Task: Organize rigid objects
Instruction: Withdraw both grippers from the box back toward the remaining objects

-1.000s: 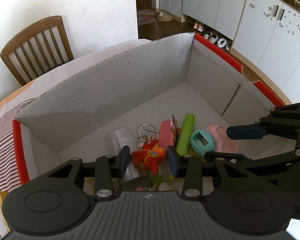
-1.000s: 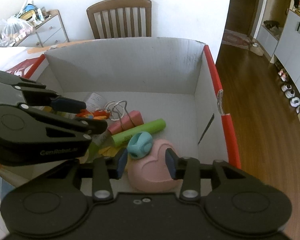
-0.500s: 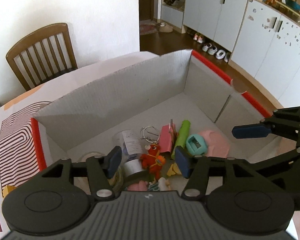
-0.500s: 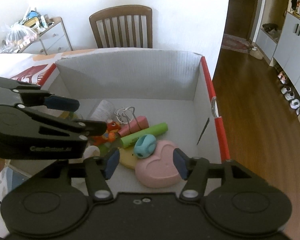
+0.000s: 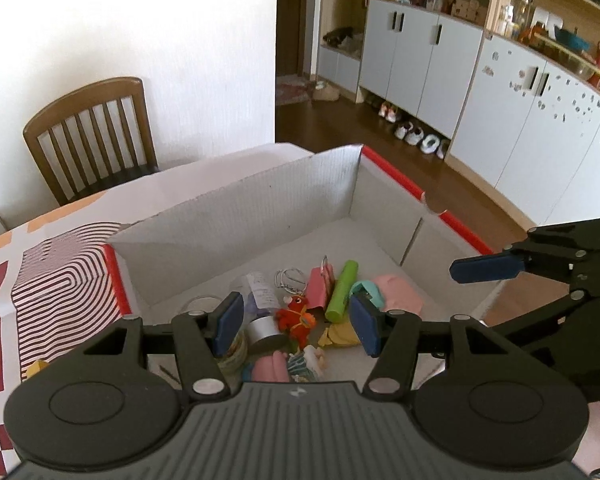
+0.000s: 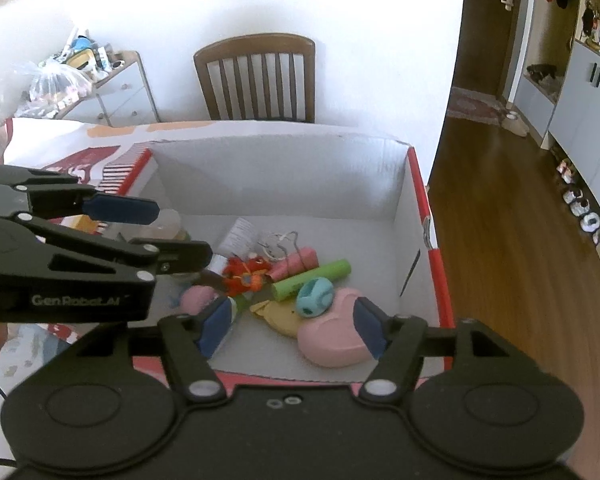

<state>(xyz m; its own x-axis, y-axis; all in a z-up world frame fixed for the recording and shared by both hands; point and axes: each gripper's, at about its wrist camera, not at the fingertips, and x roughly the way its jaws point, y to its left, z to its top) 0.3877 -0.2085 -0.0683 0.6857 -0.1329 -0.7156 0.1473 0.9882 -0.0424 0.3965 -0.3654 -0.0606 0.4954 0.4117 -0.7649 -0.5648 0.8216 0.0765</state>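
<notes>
A red-edged cardboard box [image 5: 236, 216] [image 6: 276, 168] holds several small objects: a red toy figure [image 5: 296, 318] [image 6: 246, 274], a green tube [image 5: 342, 290] [image 6: 312, 280], a pink clip [image 5: 320, 288], a teal sharpener [image 6: 315, 297], a pink heart case [image 6: 332, 338] and a metal roll [image 5: 266, 330]. My left gripper [image 5: 296, 326] is open and empty above the box's near side. My right gripper [image 6: 290, 330] is open and empty above the near rim. Each gripper shows in the other's view, the right one [image 5: 484, 270] and the left one [image 6: 120, 210].
The box stands on a table with a red and white patterned cloth [image 5: 48, 276]. A wooden chair [image 5: 92, 136] [image 6: 256, 76] stands behind the table. White cabinets [image 5: 500, 100] line the right wall past a wooden floor [image 6: 512, 240]. A cluttered drawer unit [image 6: 100, 92] is far left.
Both grippers have risen and pulled back from the box, and both have opened wider. The objects in the box lie as before.
</notes>
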